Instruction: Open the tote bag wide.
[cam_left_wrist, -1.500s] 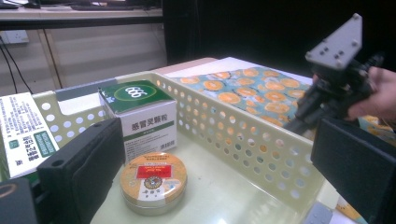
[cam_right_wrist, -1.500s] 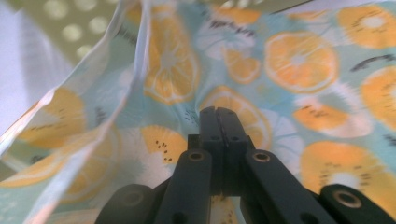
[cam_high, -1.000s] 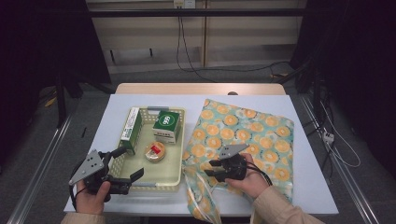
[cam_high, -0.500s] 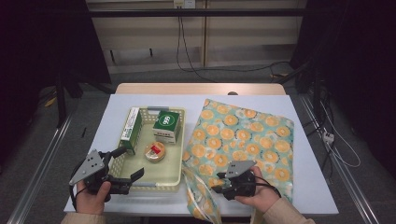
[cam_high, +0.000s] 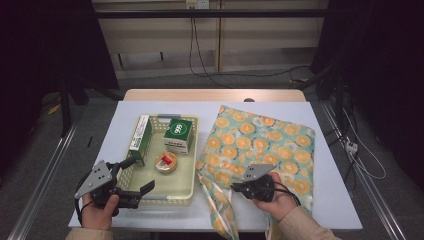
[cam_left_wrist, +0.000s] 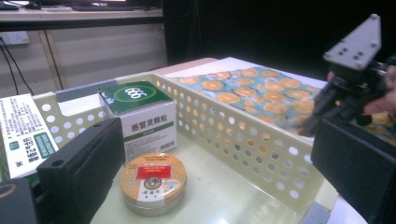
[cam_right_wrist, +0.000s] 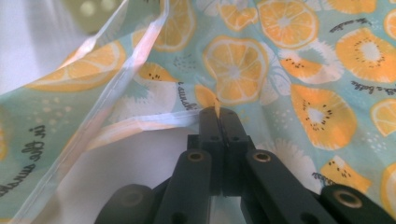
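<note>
A white table (cam_high: 330, 200) carries everything you are working on. Across its right half lies the fruit-print bag (cam_high: 270, 145), teal with orange slices, its near left corner lifted and drooping past the table's front edge. To its left, just beside it, stands the pale green perforated basket (cam_high: 192, 150), which holds three things: a long green-and-white box (cam_high: 140, 137) set on edge against the left wall, a squat white box with a green top (cam_high: 178, 134) toward the far side, and a round orange tin (cam_high: 166, 162) lying flat in front of that box, close to it.

Your right gripper (cam_high: 239, 189) is at the bag's near left corner, jaws pressed together on a fold of the cloth; in the right gripper view the right gripper (cam_right_wrist: 218, 112) has a thin edge of the printed fabric pinched between its tips, with the bag's pale seam running off to the left. Your left gripper (cam_high: 137, 176) hovers at the basket's near left corner, jaws spread wide and holding nothing; in the left gripper view the tin (cam_left_wrist: 152, 182) and the squat box (cam_left_wrist: 140, 119) sit between them, farther in.
</note>
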